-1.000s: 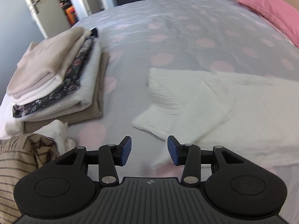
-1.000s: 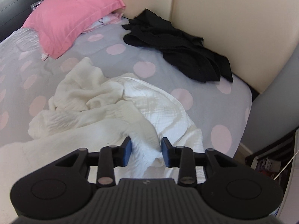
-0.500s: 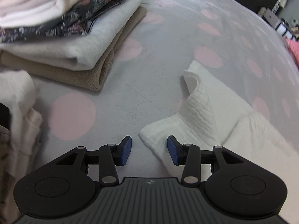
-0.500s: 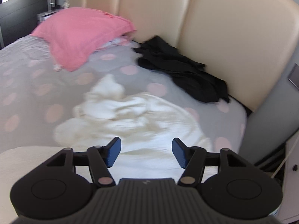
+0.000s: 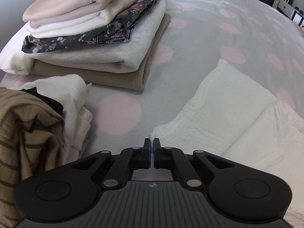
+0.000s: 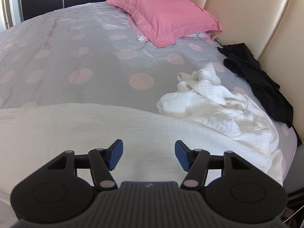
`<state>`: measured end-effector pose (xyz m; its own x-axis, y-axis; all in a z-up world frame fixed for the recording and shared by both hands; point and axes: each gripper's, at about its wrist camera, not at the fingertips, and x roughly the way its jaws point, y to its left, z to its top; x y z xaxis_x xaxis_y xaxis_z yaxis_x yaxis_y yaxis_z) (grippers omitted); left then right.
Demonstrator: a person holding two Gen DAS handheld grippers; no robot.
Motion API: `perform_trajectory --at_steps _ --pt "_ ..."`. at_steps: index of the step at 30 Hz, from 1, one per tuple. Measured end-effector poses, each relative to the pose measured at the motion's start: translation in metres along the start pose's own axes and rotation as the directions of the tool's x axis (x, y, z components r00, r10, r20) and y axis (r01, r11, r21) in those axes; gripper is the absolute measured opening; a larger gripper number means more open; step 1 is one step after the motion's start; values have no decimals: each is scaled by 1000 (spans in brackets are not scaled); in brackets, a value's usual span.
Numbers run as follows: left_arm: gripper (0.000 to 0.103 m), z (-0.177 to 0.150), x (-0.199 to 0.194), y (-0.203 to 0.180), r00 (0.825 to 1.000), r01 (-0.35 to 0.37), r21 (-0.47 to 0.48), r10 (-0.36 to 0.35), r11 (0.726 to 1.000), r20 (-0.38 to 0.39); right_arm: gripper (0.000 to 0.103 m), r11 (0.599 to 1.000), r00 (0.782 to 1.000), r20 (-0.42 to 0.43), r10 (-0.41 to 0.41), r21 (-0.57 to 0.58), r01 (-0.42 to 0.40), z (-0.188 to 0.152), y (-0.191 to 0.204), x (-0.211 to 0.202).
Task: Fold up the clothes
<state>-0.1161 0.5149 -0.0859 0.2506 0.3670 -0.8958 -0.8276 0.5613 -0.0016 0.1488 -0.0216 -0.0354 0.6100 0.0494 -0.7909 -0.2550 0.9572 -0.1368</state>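
Note:
A white textured garment (image 5: 218,114) lies spread on the grey bedspread with pink dots (image 5: 209,28). Its sleeve end points toward my left gripper (image 5: 152,142), which is shut on the corner of that cuff, low over the bed. In the right wrist view the same white garment (image 6: 95,129) stretches flat across the foreground, and its far end is crumpled in a heap (image 6: 209,98). My right gripper (image 6: 148,152) hovers open over the flat part, with nothing between its pads.
A stack of folded clothes (image 5: 95,38) sits at the upper left of the left wrist view. A loose pile with a tan striped piece (image 5: 24,125) lies at the left. A pink pillow (image 6: 165,17) and a black garment (image 6: 262,79) lie by the beige headboard (image 6: 247,9).
My left gripper came down to the sleeve end and closed on its corner. My right gripper opened wider and swung left, away from the crumpled heap, over the flat part.

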Motion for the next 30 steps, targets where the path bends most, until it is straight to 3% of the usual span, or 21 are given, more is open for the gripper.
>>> perform_trajectory --at_steps 3,7,10,12,16,19,26,30 --pt "4 -2 -2 -4 1000 -15 58 14 998 21 64 1000 999 -30 25 -13 -25 -6 3 5" --pt "20 -4 -31 -23 987 -88 185 60 979 151 64 999 999 -38 27 -21 -28 -9 5 6" --pt "28 -11 -55 -41 975 -61 303 -8 951 222 64 999 999 -38 39 -22 -40 -9 6 5" --pt "31 -19 -63 -62 966 -40 412 -70 910 248 64 998 998 -35 49 -30 -50 -10 9 3" --pt "32 -40 -63 -107 962 -50 589 -120 807 246 67 996 997 -27 68 -50 -69 -11 12 -1" --pt "33 -51 -59 -133 961 -36 651 -152 758 229 68 995 996 -34 79 -65 -81 -11 13 1" --pt "40 -67 -31 -180 967 27 711 -199 703 161 68 988 991 -93 99 -106 -109 -13 19 14" --pt "43 -71 -17 -191 969 55 712 -211 700 132 68 986 986 -131 103 -118 -118 -13 21 22"
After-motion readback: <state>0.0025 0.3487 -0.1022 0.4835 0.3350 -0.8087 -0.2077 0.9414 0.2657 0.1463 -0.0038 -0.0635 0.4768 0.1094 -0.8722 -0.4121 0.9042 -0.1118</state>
